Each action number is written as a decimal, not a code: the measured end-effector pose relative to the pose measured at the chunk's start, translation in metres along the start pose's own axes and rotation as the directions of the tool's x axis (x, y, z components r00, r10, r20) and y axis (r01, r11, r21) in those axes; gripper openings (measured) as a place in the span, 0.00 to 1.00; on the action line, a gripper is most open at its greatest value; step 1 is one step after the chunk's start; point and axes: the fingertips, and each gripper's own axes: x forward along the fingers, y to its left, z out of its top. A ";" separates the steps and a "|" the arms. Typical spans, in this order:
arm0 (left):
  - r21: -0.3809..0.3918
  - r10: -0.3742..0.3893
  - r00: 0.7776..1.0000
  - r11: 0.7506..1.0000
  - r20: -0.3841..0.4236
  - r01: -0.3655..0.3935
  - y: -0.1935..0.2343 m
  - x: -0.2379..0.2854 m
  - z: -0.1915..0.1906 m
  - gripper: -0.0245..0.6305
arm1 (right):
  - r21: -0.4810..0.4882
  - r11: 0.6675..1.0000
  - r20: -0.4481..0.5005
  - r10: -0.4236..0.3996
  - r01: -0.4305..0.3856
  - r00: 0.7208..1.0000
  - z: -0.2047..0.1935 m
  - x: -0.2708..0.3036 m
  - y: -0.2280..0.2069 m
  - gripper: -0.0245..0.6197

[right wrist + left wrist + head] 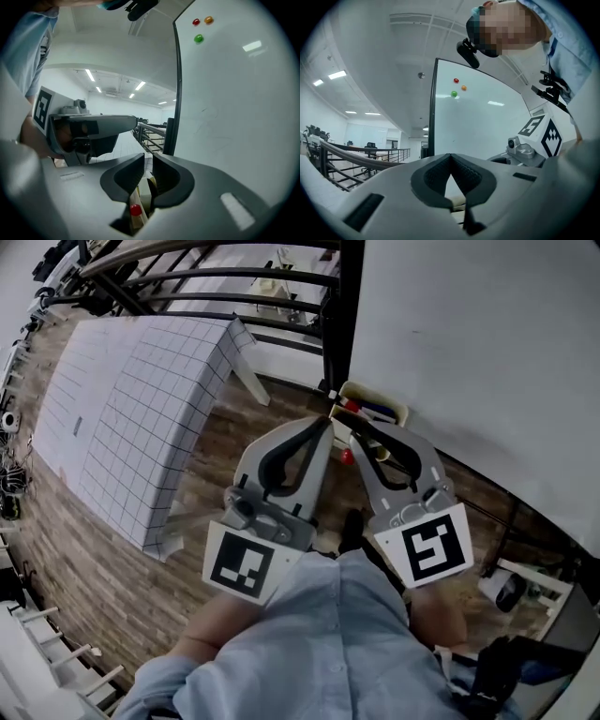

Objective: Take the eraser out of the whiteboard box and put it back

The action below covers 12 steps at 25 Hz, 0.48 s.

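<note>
Two in all: left tongs (450, 157) clenched empty, right tongs (148, 159) slightly parted, empty. Three magnets (198, 39), apparently, show only in the gripper views.

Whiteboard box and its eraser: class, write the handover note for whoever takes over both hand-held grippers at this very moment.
The left hand-held gripper is shut and empty, pointing at the whiteboard box.
The right hand-held gripper has its jaws a slim gap apart with nothing gripped, and sits beside the left one.
The box sits by the whiteboard, just ahead of both tips. A red marker shows in it; the eraser cannot be made out.
Done: nothing that shows.
Left: take the eraser out, then put it back.
</note>
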 end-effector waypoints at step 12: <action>-0.107 -0.073 0.997 0.992 -0.020 0.071 0.032 0.017 -0.029 0.04 | -0.053 0.999 -0.261 -0.024 0.010 0.965 -0.055 0.042 0.006 0.27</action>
